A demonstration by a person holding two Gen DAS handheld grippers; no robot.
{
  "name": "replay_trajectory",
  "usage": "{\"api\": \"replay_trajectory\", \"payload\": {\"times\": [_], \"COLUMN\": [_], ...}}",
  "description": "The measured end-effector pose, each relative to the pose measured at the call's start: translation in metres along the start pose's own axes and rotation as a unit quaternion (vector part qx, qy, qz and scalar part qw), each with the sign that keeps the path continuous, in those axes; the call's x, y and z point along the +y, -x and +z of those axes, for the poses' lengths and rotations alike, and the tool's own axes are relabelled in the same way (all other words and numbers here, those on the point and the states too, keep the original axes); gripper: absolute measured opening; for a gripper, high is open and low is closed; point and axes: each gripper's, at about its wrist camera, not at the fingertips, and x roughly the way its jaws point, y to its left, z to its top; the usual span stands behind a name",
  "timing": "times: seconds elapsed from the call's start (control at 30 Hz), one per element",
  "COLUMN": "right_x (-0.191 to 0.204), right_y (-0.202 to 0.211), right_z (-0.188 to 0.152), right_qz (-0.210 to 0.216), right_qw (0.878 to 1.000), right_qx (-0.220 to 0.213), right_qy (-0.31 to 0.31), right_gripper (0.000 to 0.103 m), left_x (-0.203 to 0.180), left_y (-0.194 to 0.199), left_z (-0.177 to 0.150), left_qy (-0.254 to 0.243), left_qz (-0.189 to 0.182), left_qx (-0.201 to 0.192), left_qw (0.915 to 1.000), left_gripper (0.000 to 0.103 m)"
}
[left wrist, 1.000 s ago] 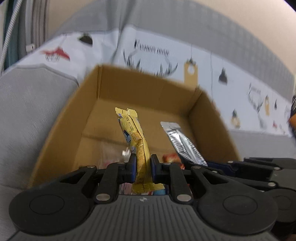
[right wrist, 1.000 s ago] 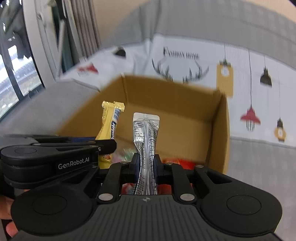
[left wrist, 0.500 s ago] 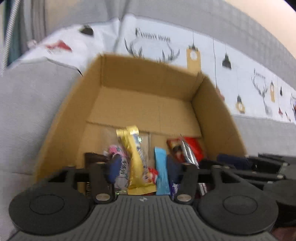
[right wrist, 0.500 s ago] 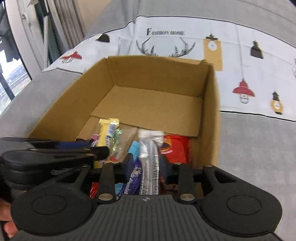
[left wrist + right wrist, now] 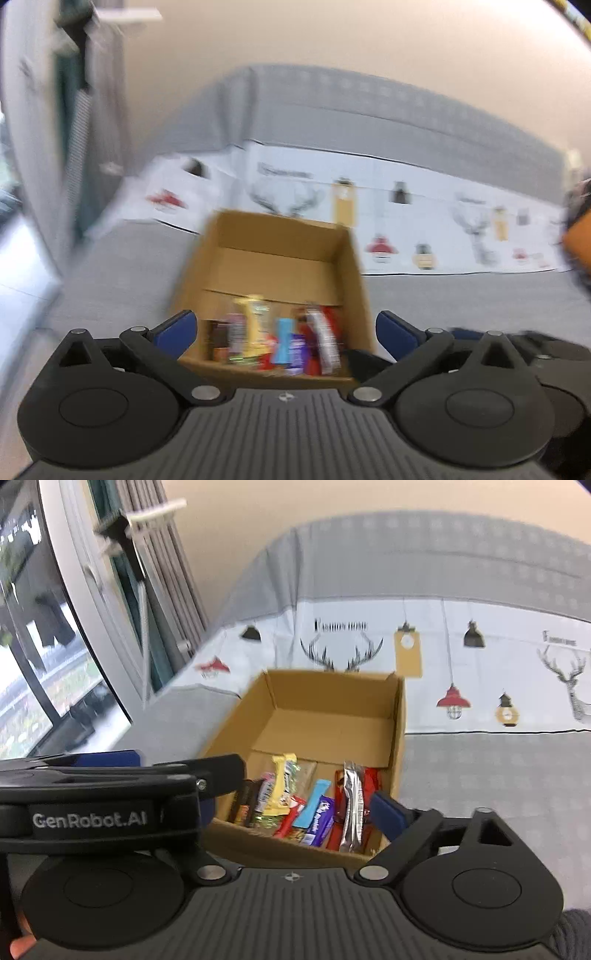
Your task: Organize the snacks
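Observation:
An open cardboard box (image 5: 332, 698) stands on a grey sofa; it also shows in the left wrist view (image 5: 280, 236). Several snack bars lie in its near end, among them a yellow bar (image 5: 280, 786), a silver bar (image 5: 352, 805), a purple bar (image 5: 319, 819) and a light blue bar (image 5: 312, 808). The yellow bar (image 5: 253, 325) and others show blurred in the left wrist view. My left gripper (image 5: 286, 332) is open and empty, above and short of the box. My right gripper (image 5: 295, 808) is open and empty; its left finger is hidden behind the left gripper's body (image 5: 110, 805).
A white printed cloth (image 5: 480, 664) with deer and lamp pictures covers the sofa back behind the box. A window and curtain (image 5: 74, 627) are at the left. Grey sofa cushion (image 5: 480, 775) lies to the right of the box.
Both grippers opened and let go of the yellow and silver bars, which now lie in the box. Both grippers have pulled back and up from the box.

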Motion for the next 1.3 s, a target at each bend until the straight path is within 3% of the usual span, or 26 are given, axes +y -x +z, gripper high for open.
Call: {"api": "replay_trajectory", "payload": {"times": [0.07, 0.2, 0.43, 0.73, 1.3], "right_x": [0.003, 0.004, 0.013, 0.015, 0.015], "right_y": [0.026, 0.072, 0.119, 0.129, 0.127], "right_z": [-0.001, -0.003, -0.002, -0.006, -0.006], "right_qz": [-0.010, -0.018, -0.052, -0.049, -0.043], "right_qw": [1.000, 1.000, 0.998, 0.998, 0.998], "right_qx": [-0.009, -0.017, -0.026, -0.024, -0.004], "right_qy": [-0.002, -0.016, -0.017, -0.035, -0.050], "right_gripper": [0.100, 0.102, 0.102, 0.102, 0.102], "left_x": [-0.017, -0.031, -0.047, -0.052, -0.049], "left_y": [0.029, 0.072, 0.113, 0.124, 0.124], "left_z": [0.001, 0.005, 0.012, 0.013, 0.012], "left_qy": [-0.010, -0.015, -0.024, -0.039, -0.043], "left_qz": [0.047, 0.032, 0.052, 0.073, 0.076], "left_qx": [-0.005, -0.009, -0.006, -0.001, 0.015], "left_qw": [0.9988, 0.9994, 0.9984, 0.9966, 0.9960], "left_gripper": [0.103, 0.103, 0.103, 0.103, 0.103]}}
